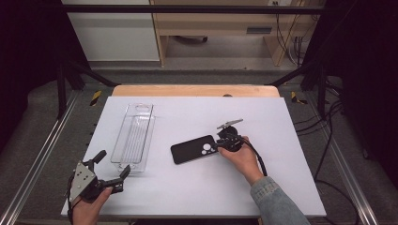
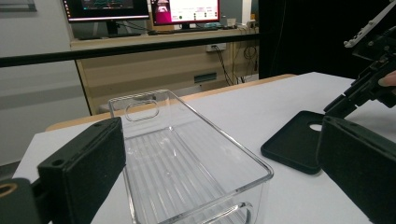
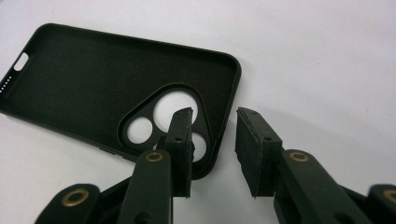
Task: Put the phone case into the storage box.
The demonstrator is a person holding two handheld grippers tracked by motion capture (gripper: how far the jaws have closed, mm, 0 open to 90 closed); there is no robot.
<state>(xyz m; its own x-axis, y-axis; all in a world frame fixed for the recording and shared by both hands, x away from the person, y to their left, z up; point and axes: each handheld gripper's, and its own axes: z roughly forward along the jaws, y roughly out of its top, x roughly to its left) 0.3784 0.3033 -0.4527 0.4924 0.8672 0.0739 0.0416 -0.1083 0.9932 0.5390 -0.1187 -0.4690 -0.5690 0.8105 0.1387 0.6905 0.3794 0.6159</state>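
**Gripper straddles end wall of phone case as clear tray waits nearby**

From the high view, a black phone case (image 1: 194, 149) lay open side up near the middle of the white table (image 1: 263, 187), just right of a long clear tray (image 1: 134, 137). The right gripper (image 1: 218, 145) sat at the case's camera-cutout end, the end farther from the tray. The left gripper (image 1: 111, 167), jaws spread and holding nothing, hovered at the tray's near end, close to the table's front edge. Bare surface lay right of and behind the case, leaving ample room to lift and swing it; the tray itself was empty.

In the left gripper view, both wide-apart black pads framed the tray (image 2: 187, 158), with the case (image 2: 299, 147) flat on the table to the tray's right and the other gripper (image 2: 341, 105) at its far end.

In the right gripper view, the right gripper (image 3: 215, 137) stood partly open, one jaw over the camera cutout (image 3: 163, 119) inside the case (image 3: 107, 88), the other outside its short end wall; the jaws had not closed on it. The thin, flexible wall would likely offer a shallow purchase: a bite taken too near the rounded corner could slip or twist the case, and a jaw tip could catch in the cutout. A low carry toward the tray might clip its rim.
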